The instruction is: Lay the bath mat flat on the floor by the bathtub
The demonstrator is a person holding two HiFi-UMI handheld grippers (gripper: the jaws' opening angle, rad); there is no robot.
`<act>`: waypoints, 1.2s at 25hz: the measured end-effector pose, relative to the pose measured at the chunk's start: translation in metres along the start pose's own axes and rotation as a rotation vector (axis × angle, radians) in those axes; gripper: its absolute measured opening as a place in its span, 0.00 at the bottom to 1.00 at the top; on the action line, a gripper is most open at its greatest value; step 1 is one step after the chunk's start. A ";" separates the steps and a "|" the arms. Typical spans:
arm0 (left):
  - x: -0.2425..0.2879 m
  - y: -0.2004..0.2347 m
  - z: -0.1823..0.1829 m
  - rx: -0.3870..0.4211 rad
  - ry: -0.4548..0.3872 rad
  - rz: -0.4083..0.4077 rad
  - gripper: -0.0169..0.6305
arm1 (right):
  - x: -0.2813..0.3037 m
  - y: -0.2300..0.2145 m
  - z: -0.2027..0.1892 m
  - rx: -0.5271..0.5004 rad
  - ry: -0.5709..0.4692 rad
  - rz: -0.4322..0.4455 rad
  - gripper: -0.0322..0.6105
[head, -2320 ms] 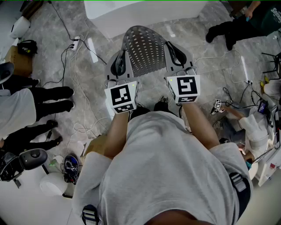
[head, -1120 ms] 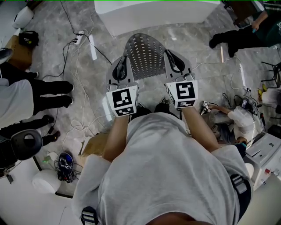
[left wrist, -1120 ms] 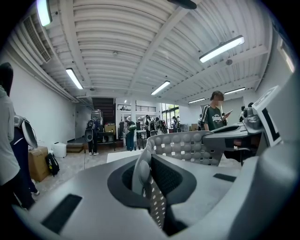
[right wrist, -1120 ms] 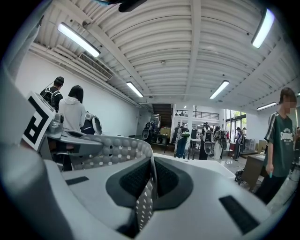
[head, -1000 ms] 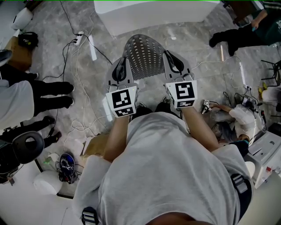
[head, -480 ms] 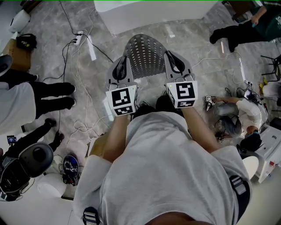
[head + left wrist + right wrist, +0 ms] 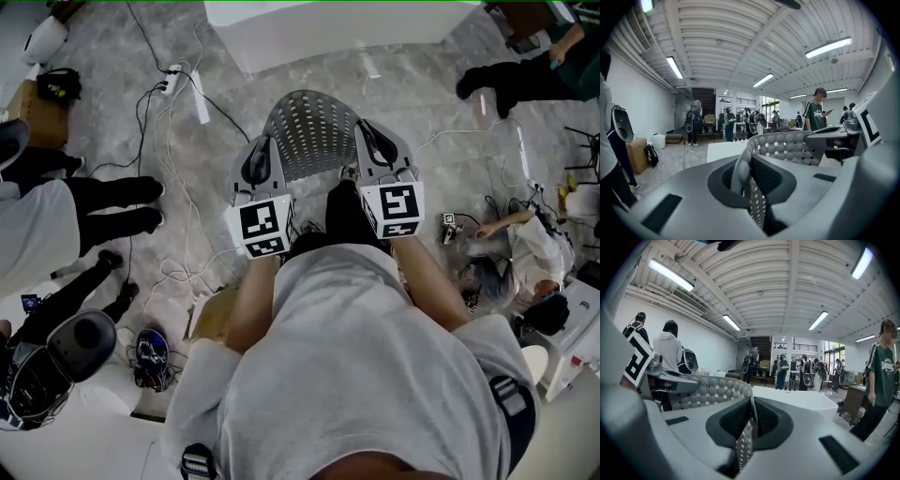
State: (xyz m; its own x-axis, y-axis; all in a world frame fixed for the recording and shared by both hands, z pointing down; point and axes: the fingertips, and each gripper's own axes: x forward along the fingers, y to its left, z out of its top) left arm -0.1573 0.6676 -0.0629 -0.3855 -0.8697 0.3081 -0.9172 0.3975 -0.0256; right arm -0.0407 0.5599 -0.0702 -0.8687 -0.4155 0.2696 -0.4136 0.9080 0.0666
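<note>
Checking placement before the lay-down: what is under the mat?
The mat, clamped in the left gripper and right gripper, is over grey floor before the tub. The floor directly beneath is covered, so anything there cannot be seen.

Bright, even indoor light from long ceiling tubes, which flare white in both gripper views; the pale floor in the head view carries short glare streaks and only faint shadows. Gripper views bend hard at the edges, with black vignetted corners. Left tongs and right tongs sit close to the lens and read soft, the far room sharper.
</note>
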 end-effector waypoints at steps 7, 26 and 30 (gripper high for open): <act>0.050 -0.001 0.008 0.015 0.034 0.030 0.07 | 0.042 -0.035 0.000 0.023 0.005 0.033 0.08; 0.203 -0.020 0.017 -0.001 0.140 0.069 0.07 | 0.132 -0.149 -0.015 0.046 0.037 0.095 0.08; 0.220 -0.024 0.014 0.001 0.157 0.078 0.07 | 0.144 -0.165 -0.023 0.043 0.049 0.109 0.08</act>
State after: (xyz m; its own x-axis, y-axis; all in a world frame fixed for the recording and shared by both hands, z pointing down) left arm -0.2216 0.4624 -0.0074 -0.4348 -0.7802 0.4496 -0.8855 0.4614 -0.0557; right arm -0.0912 0.3519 -0.0206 -0.8953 -0.3101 0.3199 -0.3294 0.9442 -0.0065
